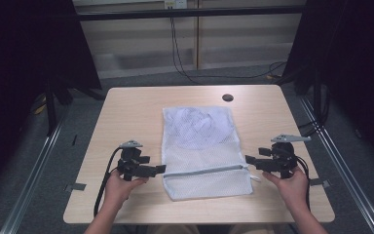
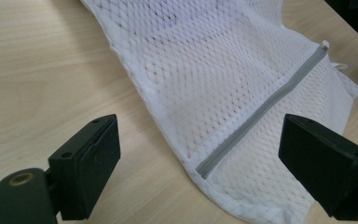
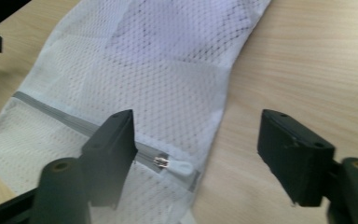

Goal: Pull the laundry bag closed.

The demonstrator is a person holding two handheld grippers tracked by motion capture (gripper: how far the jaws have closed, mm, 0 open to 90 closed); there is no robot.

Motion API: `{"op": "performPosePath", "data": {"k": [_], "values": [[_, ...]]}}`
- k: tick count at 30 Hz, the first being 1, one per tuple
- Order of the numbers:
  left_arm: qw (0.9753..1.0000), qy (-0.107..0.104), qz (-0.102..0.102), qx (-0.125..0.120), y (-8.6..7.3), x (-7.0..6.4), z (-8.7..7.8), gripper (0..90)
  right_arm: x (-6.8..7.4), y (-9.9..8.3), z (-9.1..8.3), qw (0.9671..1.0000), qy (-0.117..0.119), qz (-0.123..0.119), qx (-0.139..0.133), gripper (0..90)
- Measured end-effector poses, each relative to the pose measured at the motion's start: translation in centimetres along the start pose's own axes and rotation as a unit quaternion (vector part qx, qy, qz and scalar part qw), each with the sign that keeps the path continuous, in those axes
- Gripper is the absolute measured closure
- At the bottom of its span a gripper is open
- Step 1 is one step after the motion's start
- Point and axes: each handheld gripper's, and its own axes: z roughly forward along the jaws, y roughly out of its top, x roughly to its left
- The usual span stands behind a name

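Observation:
A white mesh laundry bag [image 1: 202,148] lies flat on the wooden table [image 1: 126,112], with a pale garment inside its far half. A grey zipper [image 1: 205,170] runs across its near part; the zipper pull [image 3: 163,162] sits at the bag's right end. My left gripper [image 1: 159,169] rests open just left of the bag, level with the zipper's left end [image 2: 205,168]. My right gripper [image 1: 249,159] stands open at the bag's right edge, its jaws on either side of the pull and the bag's edge [image 3: 214,126]. Neither holds anything.
A dark round hole [image 1: 228,97] sits in the table near its far edge. Cables hang behind the table. Bare wood lies to the left and right of the bag. A black cable [image 1: 102,185] trails from the left gripper over the near edge.

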Motion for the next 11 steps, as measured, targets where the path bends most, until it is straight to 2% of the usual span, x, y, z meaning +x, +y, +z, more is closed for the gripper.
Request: {"op": "performPosePath", "data": {"k": [3, 6, 11], "values": [[0.9998, 0.014, 0.017, 0.0, -0.1, 0.2, -0.2, 10.3, -0.4, -0.1, -0.1, 0.9998, -0.018, -0.01, 0.0, 18.8], [0.9996, 0.022, 0.019, -0.002, -0.2, 0.3, -0.2, 9.7, -0.8, -0.1, -0.2, 0.9994, -0.032, -0.009, 0.014, 15.3], [0.9993, 0.032, 0.021, -0.004, -0.2, 0.7, -0.3, 9.5, -1.4, -0.3, -0.2, 0.9989, -0.044, -0.006, 0.015, 14.7]]}}
